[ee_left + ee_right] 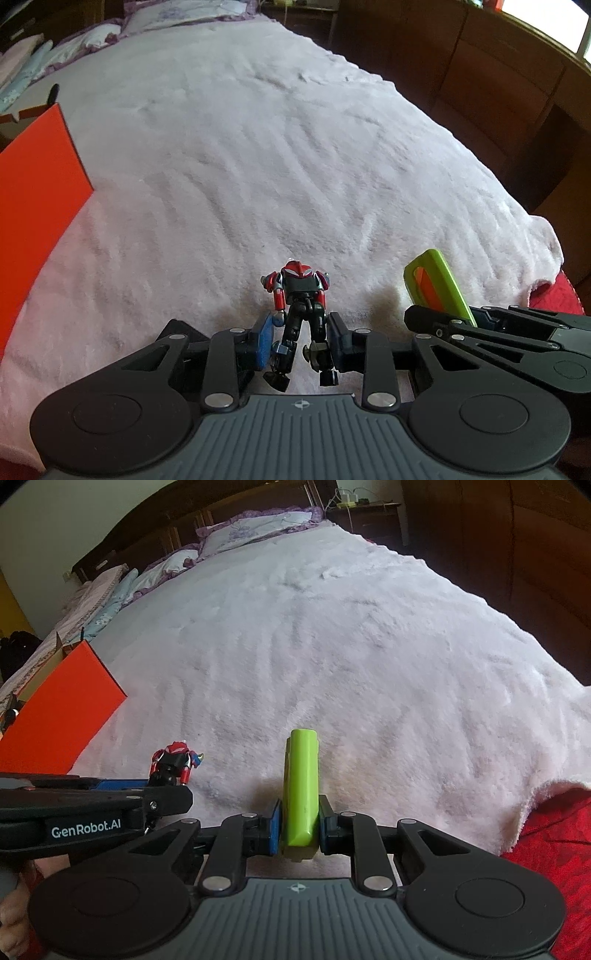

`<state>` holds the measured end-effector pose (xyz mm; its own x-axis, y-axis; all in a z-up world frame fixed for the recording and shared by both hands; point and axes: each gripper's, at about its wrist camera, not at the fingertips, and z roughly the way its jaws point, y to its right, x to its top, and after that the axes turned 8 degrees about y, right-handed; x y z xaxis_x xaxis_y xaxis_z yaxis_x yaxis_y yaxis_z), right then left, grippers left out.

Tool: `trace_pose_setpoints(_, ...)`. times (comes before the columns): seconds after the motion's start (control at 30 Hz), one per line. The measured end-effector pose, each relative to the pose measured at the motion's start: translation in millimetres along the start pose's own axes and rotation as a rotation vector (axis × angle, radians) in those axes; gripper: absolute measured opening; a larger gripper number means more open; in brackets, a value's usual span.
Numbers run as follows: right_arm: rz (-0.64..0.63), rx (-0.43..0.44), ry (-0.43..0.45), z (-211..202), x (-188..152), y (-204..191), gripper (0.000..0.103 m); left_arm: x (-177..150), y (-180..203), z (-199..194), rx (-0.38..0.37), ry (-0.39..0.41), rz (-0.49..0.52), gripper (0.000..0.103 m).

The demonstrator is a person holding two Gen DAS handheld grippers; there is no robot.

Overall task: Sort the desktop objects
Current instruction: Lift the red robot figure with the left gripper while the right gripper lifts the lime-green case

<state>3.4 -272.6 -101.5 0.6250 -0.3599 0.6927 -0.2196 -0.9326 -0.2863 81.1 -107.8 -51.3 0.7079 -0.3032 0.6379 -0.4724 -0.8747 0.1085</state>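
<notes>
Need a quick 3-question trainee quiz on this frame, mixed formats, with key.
1. True or false: the left gripper holds the toy robot by its legs.
2. The right gripper is shut on: A) red box B) green case C) pillow
3. Fill in: the red box lies to the ___ of both grippers.

Key: 1 true; 2 B, the green case; 3 left.

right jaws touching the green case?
Touching. Right wrist view: the right gripper has both blue pads pressed flat against the sides of the green case, no gap.
</notes>
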Motion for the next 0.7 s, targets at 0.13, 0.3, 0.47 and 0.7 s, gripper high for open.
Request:
trace_pose_setpoints(0.13, -0.014, 0.011, 0.008, -6.4, 2.6, -6.6, 0.021, -2.3, -2.8, -9.5, 0.004, 0.007, -0.009, 0.032)
trace_pose_setpoints(0.3, -0.028, 0.032, 0.013, -15.8, 4.0, -14.9, 0.021, -5.2, -6.1, -23.1, 0.013, 0.021, -0.019, 0.033)
trace_pose_setpoints(0.47, -0.050, 0.051, 0.026, -28.5, 5.6, -24.4, 0.021, -7.4, -13.9, -40.4, 0.033, 0.046, -0.039, 0.033)
trace_pose_setpoints(0.7, -0.100, 0.075, 0.032, -44.1, 8.0, -46.6, 0.021, -9.9, -34.4, -60.2, 0.068, 0.072, -0.094, 0.033)
